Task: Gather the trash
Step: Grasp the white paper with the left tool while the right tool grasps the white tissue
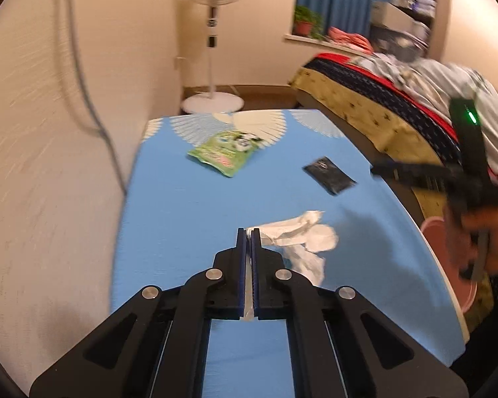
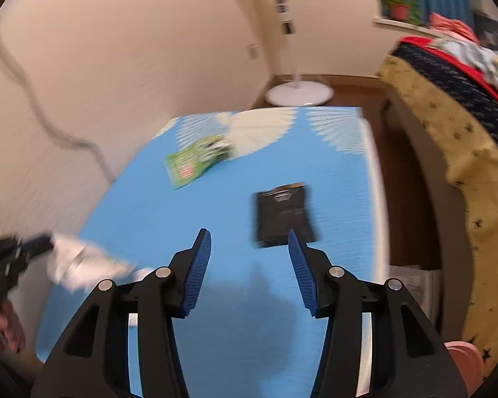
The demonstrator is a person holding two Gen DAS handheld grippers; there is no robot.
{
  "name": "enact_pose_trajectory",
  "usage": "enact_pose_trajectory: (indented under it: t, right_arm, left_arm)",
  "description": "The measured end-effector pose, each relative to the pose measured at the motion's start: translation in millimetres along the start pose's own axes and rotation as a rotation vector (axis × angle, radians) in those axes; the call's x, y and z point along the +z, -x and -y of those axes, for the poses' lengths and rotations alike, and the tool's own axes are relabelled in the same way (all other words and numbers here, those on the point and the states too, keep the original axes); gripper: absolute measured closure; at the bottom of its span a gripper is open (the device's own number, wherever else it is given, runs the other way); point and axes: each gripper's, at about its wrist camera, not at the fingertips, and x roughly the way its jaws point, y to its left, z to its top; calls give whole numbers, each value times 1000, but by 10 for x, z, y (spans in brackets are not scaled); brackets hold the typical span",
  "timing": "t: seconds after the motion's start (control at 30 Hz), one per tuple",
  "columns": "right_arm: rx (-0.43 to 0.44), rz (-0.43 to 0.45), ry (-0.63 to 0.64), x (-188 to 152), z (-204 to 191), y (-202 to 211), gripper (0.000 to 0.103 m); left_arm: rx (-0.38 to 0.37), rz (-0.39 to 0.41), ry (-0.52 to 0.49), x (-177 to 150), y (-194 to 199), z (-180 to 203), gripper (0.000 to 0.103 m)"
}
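Crumpled white wrapper (image 1: 295, 242) lies on your worktop (image 1: 182, 205), blurred, clamped in your left tool (image 1: 248, 232). Your right tool (image 2: 249, 242) stands apart, empty, beside the black packet (image 2: 282, 212). The pink bin (image 1: 448, 258) is mostly hidden.

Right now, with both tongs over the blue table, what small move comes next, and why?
Probably lift the left tongs, since they look shut on the crumpled white wrapper. The right tongs are open just short of the black packet, so they could ease forward around it afterward.

Crumpled white wrapper (image 1: 298, 242) on blue table (image 1: 189, 205)
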Motion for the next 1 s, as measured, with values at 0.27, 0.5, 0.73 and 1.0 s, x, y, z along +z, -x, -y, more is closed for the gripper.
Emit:
enact_pose_trajectory:
  t: [0.27, 0.5, 0.73, 1.0]
  right_arm:
    - [85, -109, 167, -371, -724, -388, 54]
    - [61, -187, 194, -565, -880, -611, 74]
    - [42, -148, 179, -571, -863, -438, 98]
    - [-7, -57, 148, -542, -680, 204, 99]
  left_arm:
    - [70, -10, 62, 38, -20, -176, 101]
    - [67, 1, 79, 83, 24, -210, 101]
    - [62, 21, 80, 145, 84, -175, 101]
    - [56, 62, 96, 214, 230, -47, 101]
